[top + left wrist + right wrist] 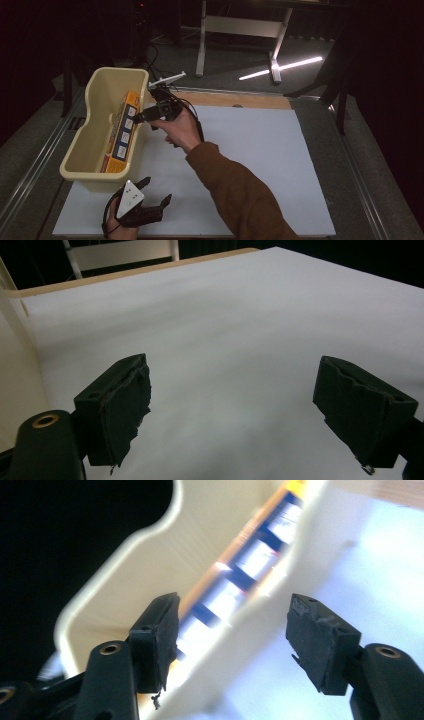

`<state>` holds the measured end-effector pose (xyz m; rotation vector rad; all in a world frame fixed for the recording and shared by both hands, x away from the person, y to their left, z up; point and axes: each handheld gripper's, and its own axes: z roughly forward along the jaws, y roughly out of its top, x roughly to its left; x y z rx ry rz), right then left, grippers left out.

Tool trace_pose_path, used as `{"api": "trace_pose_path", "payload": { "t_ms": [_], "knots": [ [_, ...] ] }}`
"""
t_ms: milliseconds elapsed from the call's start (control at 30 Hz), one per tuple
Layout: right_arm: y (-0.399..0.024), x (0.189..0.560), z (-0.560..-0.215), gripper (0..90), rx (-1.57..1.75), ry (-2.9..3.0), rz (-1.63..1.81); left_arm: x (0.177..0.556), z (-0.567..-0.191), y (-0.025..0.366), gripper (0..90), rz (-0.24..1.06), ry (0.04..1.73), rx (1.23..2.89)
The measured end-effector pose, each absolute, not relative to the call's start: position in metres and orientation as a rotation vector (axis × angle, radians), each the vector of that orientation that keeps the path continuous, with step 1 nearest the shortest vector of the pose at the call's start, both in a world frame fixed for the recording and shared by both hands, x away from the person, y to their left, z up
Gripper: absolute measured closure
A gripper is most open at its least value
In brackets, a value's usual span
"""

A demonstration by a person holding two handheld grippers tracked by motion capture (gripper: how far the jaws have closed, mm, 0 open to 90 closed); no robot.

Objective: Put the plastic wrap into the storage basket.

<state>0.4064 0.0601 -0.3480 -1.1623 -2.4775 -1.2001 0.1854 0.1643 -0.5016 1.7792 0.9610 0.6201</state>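
Right gripper (142,116) hangs over the bin (90,150) rim, jaws apart, box (121,132) inside; lift straight clear. Left gripper (155,200), jaws apart, idles beside the bin.

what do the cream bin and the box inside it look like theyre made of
Bin: likely moulded plastic, smooth cream walls with a rolled rim and rounded corners. Box: probably printed cardboard, thin flat orange panel with blue and white labels, leaning against the bin's wall.

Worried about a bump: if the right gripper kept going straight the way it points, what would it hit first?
Probably the near wall of the cream tub, which lies between the right gripper's open jaws. The orange box stands just behind that wall; depth is unclear.
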Motion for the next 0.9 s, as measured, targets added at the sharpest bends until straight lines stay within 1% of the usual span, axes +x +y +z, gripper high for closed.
{"api": "trace_pose_path", "payload": {
  "t_ms": [67,100,133,167,200,233,267,300,333,367,400,433,467,500,533,567,600,633,700,733,767,900],
  "knots": [
    [0.035,0.405,-0.353,37.5,-1.172,-2.571,-1.178,0.186,-0.502,0.164,15.3,0.621,0.961,1.783],
    [0.035,0.405,-0.353,37.5,-1.172,-2.571,-1.178,0.186,-0.502,0.163,15.3,0.622,0.96,1.784],
    [0.014,0.404,-0.357,37.7,-1.199,-2.599,-1.179,0.186,-0.502,0.163,15.3,0.621,0.959,1.784],
    [0.014,0.404,-0.357,37.7,-1.199,-2.599,-1.179,0.186,-0.502,0.163,15.3,0.622,0.959,1.785],
    [-0.007,0.404,-0.36,37.7,-1.226,-2.614,-1.201,0.186,-0.502,0.163,15.3,0.623,0.963,1.784],
    [-0.018,0.403,-0.362,37.7,-1.24,-2.616,-1.209,0.186,-0.502,0.164,15.3,0.623,0.965,1.784],
    [-0.018,0.403,-0.362,37.7,-1.24,-2.616,-1.209,0.186,-0.502,0.164,15.3,0.623,0.965,1.784],
    [-0.04,0.398,-0.367,36.1,-1.226,-2.632,-1.264,0.186,-0.502,0.164,15.3,0.624,0.967,1.784],
    [-0.04,0.398,-0.367,36.1,-1.226,-2.632,-1.264,0.186,-0.502,0.164,15.3,0.627,0.966,1.782],
    [-0.051,0.396,-0.37,35.7,-1.211,-2.63,-1.307,0.186,-0.501,0.164,15.3,0.629,0.965,1.781],
    [-0.075,0.39,-0.378,35.6,-1.181,-2.619,-1.354,0.186,-0.501,0.165,15.3,0.63,0.965,1.78],
    [-0.075,0.39,-0.378,35.6,-1.181,-2.619,-1.354,0.186,-0.501,0.165,15.3,0.631,0.967,1.781],
    [-0.097,0.383,-0.387,35.1,-1.161,-2.636,-1.405,0.186,-0.501,0.165,15.3,0.632,0.97,1.782],
    [-0.097,0.383,-0.387,35.1,-1.161,-2.636,-1.405,0.186,-0.501,0.165,15.3,0.632,0.97,1.782],
    [-0.118,0.374,-0.398,35.1,-1.176,-2.66,-1.457,0.186,-0.501,0.165,15.3,0.632,0.971,1.783],
    [-0.118,0.374,-0.398,35.1,-1.176,-2.66,-1.457,0.187,-0.502,0.165,15.3,0.633,0.973,1.782],
    [-0.138,0.364,-0.411,35.0,-1.216,-2.706,-1.468,0.187,-0.502,0.165,15.3,0.635,0.974,1.782],
    [-0.138,0.364,-0.411,35.0,-1.216,-2.706,-1.468,0.187,-0.502,0.164,15.3,0.637,0.974,1.782],
    [-0.159,0.351,-0.425,33.5,-1.272,-2.773,-1.48,0.187,-0.502,0.165,15.3,0.645,0.982,1.784],
    [-0.159,0.351,-0.425,33.5,-1.272,-2.773,-1.48,0.187,-0.502,0.165,15.3,0.645,0.982,1.784],
    [-0.174,0.341,-0.437,30.9,-1.283,-2.825,-1.484,0.187,-0.502,0.165,15.3,0.646,0.984,1.784],
    [-0.204,0.324,-0.461,28.9,-1.328,-2.905,-1.465,0.188,-0.502,0.167,15.4,0.651,1.004,1.779]
  ]
}}
